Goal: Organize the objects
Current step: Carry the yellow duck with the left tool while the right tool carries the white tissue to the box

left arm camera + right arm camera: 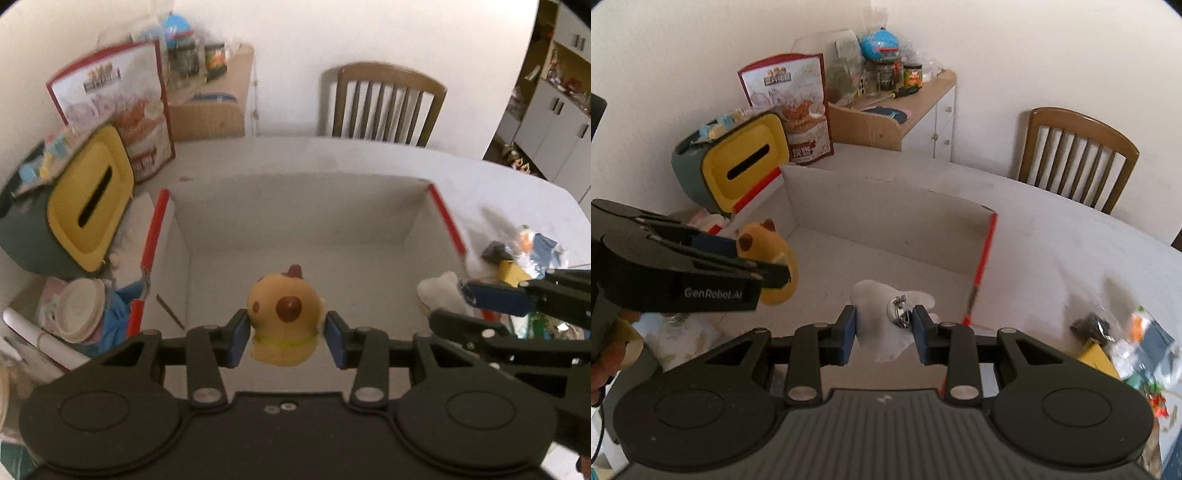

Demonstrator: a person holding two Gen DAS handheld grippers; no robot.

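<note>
My left gripper (pixel 286 338) is shut on a yellow plush toy (pixel 283 314) with brown spots and holds it above the open white box (pixel 295 206). The toy also shows in the right wrist view (pixel 768 258). My right gripper (pixel 884 338) is shut on a white plush piece (pixel 882 325) with a metal clip on it, over the box (pixel 886 206). In the left wrist view the white piece (pixel 441 288) shows at the right gripper's fingers (pixel 495 297), by the box's right wall.
A yellow and green tissue box (pixel 88 218) and a red-framed bag (pixel 118 110) stand left of the box. Several small items (pixel 1119 339) lie on the table to the right. A wooden chair (pixel 384 103) stands behind the table. Cups and cloth (pixel 81 310) sit at left.
</note>
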